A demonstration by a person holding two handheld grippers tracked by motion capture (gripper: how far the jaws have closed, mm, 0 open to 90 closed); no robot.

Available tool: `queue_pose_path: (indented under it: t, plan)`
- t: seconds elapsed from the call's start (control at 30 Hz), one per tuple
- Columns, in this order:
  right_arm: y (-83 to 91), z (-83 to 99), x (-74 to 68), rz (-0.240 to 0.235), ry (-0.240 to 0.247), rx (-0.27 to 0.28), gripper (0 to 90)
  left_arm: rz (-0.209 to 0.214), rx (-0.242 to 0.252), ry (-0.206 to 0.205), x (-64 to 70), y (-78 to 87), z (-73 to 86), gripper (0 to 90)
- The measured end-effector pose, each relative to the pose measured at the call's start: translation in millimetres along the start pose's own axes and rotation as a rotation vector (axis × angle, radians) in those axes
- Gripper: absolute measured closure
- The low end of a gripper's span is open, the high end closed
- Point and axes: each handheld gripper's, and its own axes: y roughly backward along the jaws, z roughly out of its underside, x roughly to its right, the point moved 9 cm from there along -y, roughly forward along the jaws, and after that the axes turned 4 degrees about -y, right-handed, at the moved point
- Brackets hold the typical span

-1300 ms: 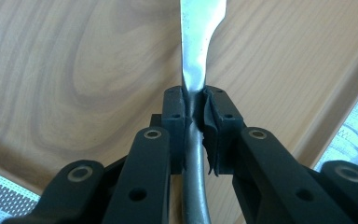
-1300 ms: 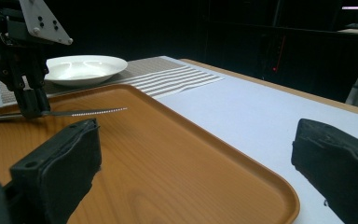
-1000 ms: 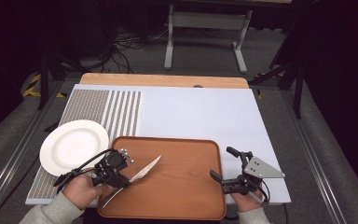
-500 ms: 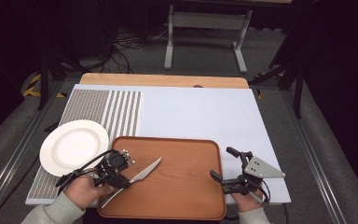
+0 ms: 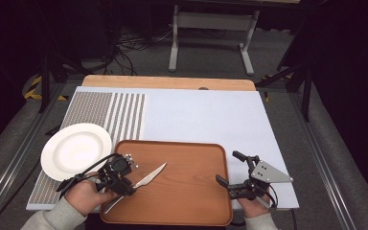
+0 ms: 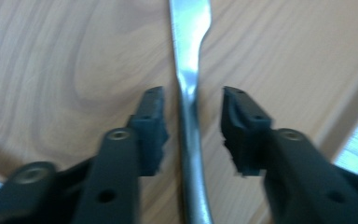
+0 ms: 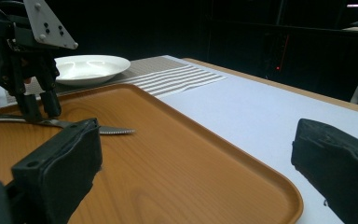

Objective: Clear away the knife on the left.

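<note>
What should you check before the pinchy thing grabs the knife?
1. Left gripper open: ok, there are gaps beside the handle.
2. Knife between the jaws: ok, the handle runs up the middle.
3. Knife lying flat on the tray: ok.
4. Right gripper out of the way: ok, open at the tray's right edge.
5. Plate free for the knife: ok, though its use is a guess.
6. Jaws low enough to grip: cannot tell.

Count of items on the table, one pass.

One wooden tray point(image 5: 191, 191), one knife point(image 5: 146, 179) lying on it, one white plate point(image 5: 75, 149), one striped mat point(image 5: 106, 115) (part under the plate), one pale blue table cover point(image 5: 206, 117). Two handheld grippers: left gripper point(image 5: 124, 178), right gripper point(image 5: 229, 168). Two hands, one per gripper.
</note>
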Motion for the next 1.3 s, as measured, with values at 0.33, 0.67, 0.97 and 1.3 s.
queue_pose_path:
  t: [0.33, 0.67, 0.97, 1.3]
  plan:
    - [0.0, -0.4, -0.2, 0.002, -0.001, 0.003, 2.1, -0.02, 0.104, -0.104, 7.5, 9.4, -13.1, 41.4]
    - [-0.1, -0.3, 0.2, 0.001, -0.002, 0.004, 2.1, -0.088, 0.14, -0.243, 14.3, 5.2, -24.2, 89.5]
    - [0.3, -0.4, 0.3, 0.002, 0.001, 0.005, 2.1, -0.117, 0.079, -0.342, 10.4, -6.6, -25.4, 89.8]
    - [0.5, -0.7, 0.5, 0.005, 0.004, 0.007, 2.1, -0.126, 0.007, -0.381, 9.5, -15.5, -21.2, 89.9]
